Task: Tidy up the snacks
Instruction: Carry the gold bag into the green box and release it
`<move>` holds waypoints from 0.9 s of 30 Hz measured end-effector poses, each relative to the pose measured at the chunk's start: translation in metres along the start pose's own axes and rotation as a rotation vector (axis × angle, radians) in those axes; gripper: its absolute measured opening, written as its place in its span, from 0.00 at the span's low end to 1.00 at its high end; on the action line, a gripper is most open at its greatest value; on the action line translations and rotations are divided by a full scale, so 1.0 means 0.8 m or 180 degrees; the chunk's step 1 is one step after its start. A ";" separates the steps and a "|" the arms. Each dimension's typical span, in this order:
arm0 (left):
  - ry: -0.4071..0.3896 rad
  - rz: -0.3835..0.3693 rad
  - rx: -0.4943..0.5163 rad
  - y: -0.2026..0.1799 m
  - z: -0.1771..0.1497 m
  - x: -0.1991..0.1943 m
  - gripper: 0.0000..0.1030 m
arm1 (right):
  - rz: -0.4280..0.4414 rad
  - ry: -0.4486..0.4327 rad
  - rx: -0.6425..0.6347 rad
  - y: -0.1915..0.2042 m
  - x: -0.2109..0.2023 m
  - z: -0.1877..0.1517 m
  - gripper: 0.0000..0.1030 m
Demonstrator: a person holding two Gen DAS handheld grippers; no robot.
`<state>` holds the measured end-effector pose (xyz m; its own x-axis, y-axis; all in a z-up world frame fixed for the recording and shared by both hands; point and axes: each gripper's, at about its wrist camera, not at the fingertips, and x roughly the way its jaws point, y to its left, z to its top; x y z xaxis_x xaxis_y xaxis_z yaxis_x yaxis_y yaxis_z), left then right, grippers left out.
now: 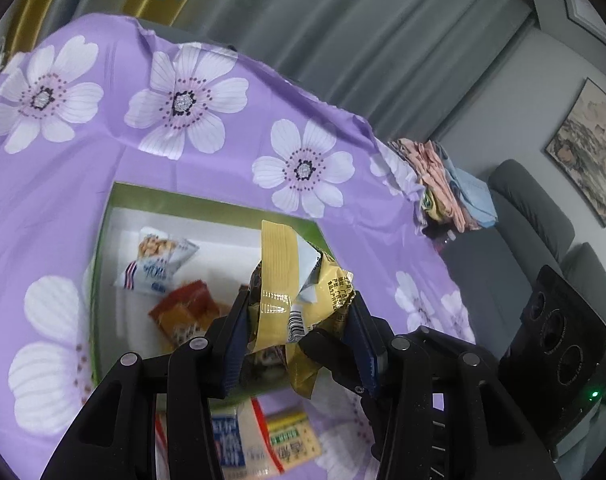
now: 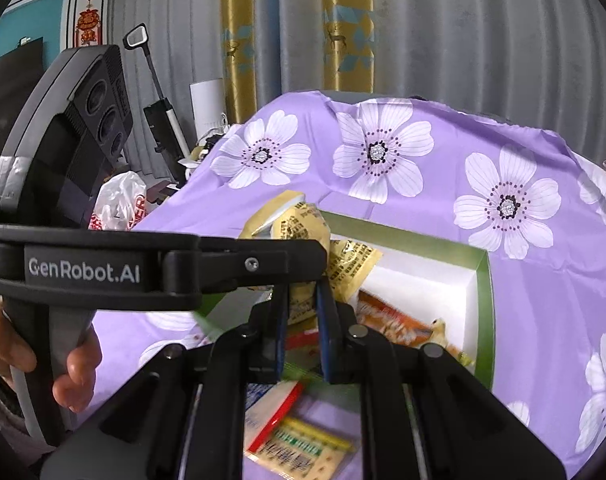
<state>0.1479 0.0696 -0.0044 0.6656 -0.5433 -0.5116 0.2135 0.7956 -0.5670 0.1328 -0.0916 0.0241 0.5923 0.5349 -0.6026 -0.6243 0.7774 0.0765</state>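
My left gripper (image 1: 299,312) is shut on a crumpled yellow snack packet (image 1: 303,292) and holds it above the near edge of a green-rimmed white box (image 1: 115,208). In the box lie a white-blue snack bag (image 1: 155,264) and an orange-red packet (image 1: 187,312). In the right wrist view my right gripper (image 2: 301,304) is shut on the lower edge of the same yellow packet (image 2: 303,224), with the left gripper's arm (image 2: 155,264) crossing in front. The box (image 2: 483,304) holds an orange packet (image 2: 395,320). Cracker packets (image 1: 259,444) (image 2: 299,444) lie on the cloth below the grippers.
A purple floral cloth (image 1: 163,100) covers the table. Folded cloths (image 1: 451,188) sit at its far right corner, with a grey sofa (image 1: 535,220) beyond. A plastic bag (image 2: 121,200) and an upright vacuum (image 2: 163,120) stand at the left beyond the table.
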 end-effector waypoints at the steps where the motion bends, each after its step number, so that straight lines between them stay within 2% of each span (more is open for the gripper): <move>1: 0.0024 -0.0004 -0.0034 0.005 0.004 0.008 0.45 | -0.0001 0.0038 0.0010 -0.003 0.008 0.002 0.13; 8: 0.0230 0.0067 -0.0294 0.044 0.010 0.054 0.45 | 0.0131 0.0414 0.0093 -0.024 0.060 0.001 0.14; 12: 0.0313 0.0070 -0.0475 0.063 0.008 0.071 0.45 | 0.0095 0.0568 0.0044 -0.024 0.082 -0.004 0.14; 16: 0.0371 0.0171 -0.0515 0.070 0.004 0.081 0.45 | 0.0130 0.0605 0.0142 -0.027 0.091 -0.009 0.16; 27: 0.0375 0.0234 -0.0537 0.072 -0.001 0.084 0.46 | 0.0134 0.0618 0.0210 -0.027 0.096 -0.013 0.20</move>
<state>0.2046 0.0786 -0.0716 0.5847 -0.5208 -0.6220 0.0380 0.7834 -0.6203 0.1866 -0.0707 -0.0324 0.4532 0.4984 -0.7390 -0.6079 0.7792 0.1527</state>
